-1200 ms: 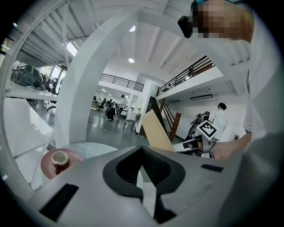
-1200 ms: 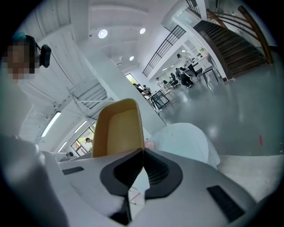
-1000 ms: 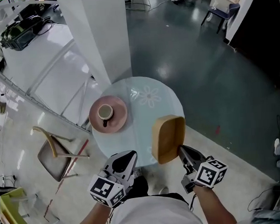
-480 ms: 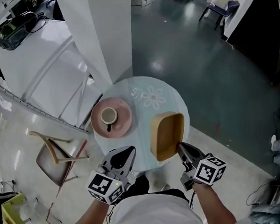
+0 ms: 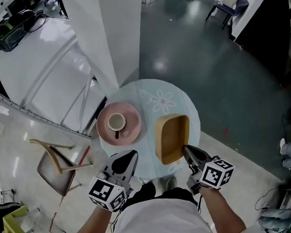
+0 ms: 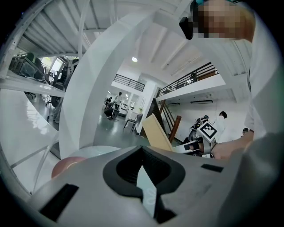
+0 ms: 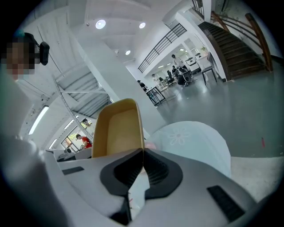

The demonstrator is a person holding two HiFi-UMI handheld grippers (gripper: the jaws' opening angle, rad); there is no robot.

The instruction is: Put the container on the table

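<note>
Tan container tilts above the table's right side, near rim pinched by right hand-held gripper. Lower it flat, clear of the plate; left hand-held gripper closed, empty.

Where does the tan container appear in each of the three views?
Head view: container just right of centre.
Left gripper view: near centre, seen edge-on and slanted.
Right gripper view: left of centre, open side toward the camera.
Shared landmark: the pale round table.
</note>
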